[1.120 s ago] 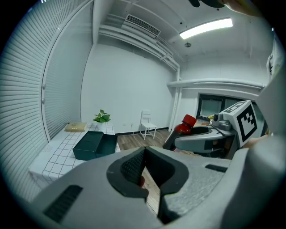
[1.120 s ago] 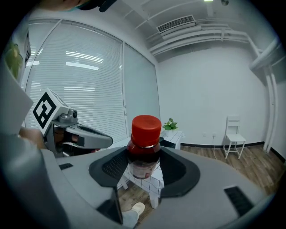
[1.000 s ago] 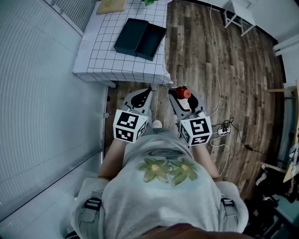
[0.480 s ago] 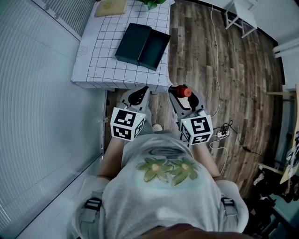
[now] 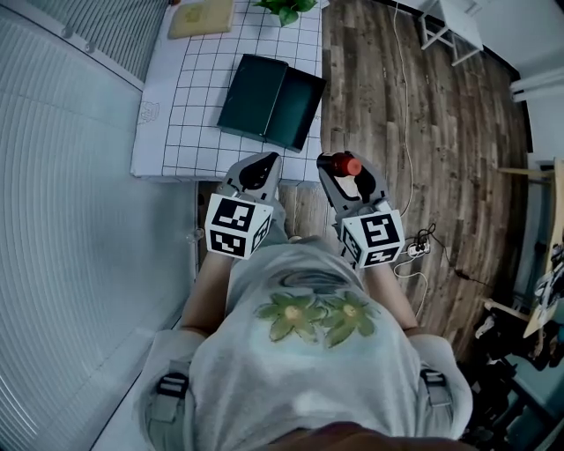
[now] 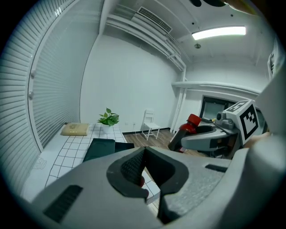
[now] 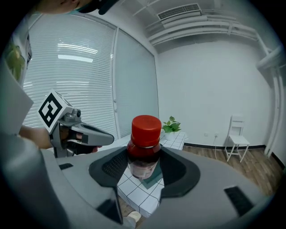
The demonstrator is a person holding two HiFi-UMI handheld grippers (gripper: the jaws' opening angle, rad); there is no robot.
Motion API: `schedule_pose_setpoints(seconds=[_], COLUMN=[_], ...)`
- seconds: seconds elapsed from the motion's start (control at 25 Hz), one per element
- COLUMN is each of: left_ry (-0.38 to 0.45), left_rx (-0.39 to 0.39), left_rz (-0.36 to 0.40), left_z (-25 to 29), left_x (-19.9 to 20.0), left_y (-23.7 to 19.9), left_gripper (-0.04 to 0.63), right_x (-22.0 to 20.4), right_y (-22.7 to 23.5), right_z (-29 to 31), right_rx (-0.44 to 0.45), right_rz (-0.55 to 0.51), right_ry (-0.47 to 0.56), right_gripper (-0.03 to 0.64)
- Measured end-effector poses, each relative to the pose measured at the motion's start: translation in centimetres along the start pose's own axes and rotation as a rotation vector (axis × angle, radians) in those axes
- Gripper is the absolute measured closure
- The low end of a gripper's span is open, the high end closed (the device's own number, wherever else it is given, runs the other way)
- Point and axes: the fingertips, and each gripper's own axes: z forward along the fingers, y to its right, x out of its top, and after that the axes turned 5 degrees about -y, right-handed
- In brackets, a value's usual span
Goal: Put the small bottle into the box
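Observation:
A small bottle [image 5: 345, 165] of dark red liquid with a red cap [image 7: 145, 125] stands upright between the jaws of my right gripper [image 5: 340, 169], which is shut on it. In the right gripper view the gripper [image 7: 144, 166] grips the bottle [image 7: 144, 150] at its body. My left gripper [image 5: 256, 167] is beside it, shut with nothing between its pads [image 6: 134, 167]. The dark open box [image 5: 270, 99] lies on the gridded table [image 5: 189, 106] just beyond both grippers. The box [image 6: 102, 148] and the bottle [image 6: 184, 133] also show in the left gripper view.
A potted plant [image 5: 284, 8] and a tan pad [image 5: 201, 18] sit at the table's far end. A white chair [image 5: 449, 26] stands on the wooden floor to the right, with a cable and power strip [image 5: 421, 245] near my right side. Window blinds [image 5: 70, 194] run along the left.
Both grippers and the view have moved forward toward the table; the box now lies closer to the jaws. The bottle stays held in the right gripper.

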Motion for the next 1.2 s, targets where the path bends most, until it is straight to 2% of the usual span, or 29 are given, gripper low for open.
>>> schedule_pose_setpoints(seconds=[0.24, 0.56, 1.2], left_ry=[0.007, -0.006, -0.081], left_rx=[-0.019, -0.062, -0.158], left_rz=[-0.004, -0.002, 0.026], left_z=[1.1, 3.6, 7.9], left_x=[1.8, 1.9, 1.2], left_y=[-3.4, -6.8, -9.1], left_gripper=[0.589, 0.588, 0.588], right_x=[1.0, 1.9, 1.3], right_y=[0.7, 1.0, 2.3], right_z=[3.3, 7.7, 12.0], right_rx=[-0.009, -0.039, -0.090], right_rz=[0.005, 0.011, 0.067], right_ry=[-0.035, -0.036, -0.067], right_gripper=[0.394, 0.394, 0.394])
